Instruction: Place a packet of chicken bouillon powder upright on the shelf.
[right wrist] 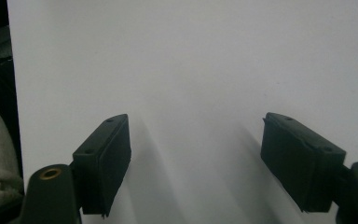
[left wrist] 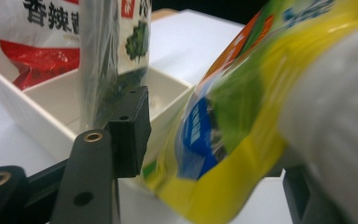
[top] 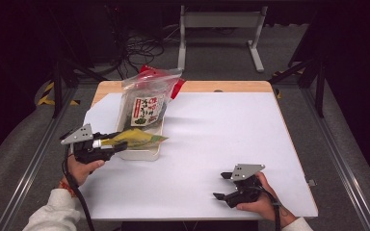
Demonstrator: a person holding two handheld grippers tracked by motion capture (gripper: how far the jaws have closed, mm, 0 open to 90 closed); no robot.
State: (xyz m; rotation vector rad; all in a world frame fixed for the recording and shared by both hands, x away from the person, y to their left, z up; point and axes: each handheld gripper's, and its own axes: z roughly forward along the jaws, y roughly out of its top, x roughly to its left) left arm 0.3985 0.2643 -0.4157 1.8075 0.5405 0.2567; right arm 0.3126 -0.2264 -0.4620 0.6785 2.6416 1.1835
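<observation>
A white divided tray [top: 144,155] stands at the table's left. A clear plastic bag [top: 147,103] with a green-and-white snack packet inside stands upright in it, and a red packet [top: 177,87] shows behind. My left gripper [top: 119,146] is shut on a yellow-green snack packet [top: 137,138], held level over the tray's near end. In the left gripper view the yellow packet [left wrist: 242,116] sits between the jaws, in front of the tray wall [left wrist: 32,116] and the clear bag [left wrist: 98,60]. My right gripper [top: 221,186] rests open near the front right, over bare white table [right wrist: 196,70].
A white sheet [top: 231,134] covers the wooden table, whose far edge [top: 221,86] shows bare. A red-and-white packet [left wrist: 37,42] stands in the tray's far compartment. Beyond the table are a white metal stand [top: 219,21] and cables on the floor.
</observation>
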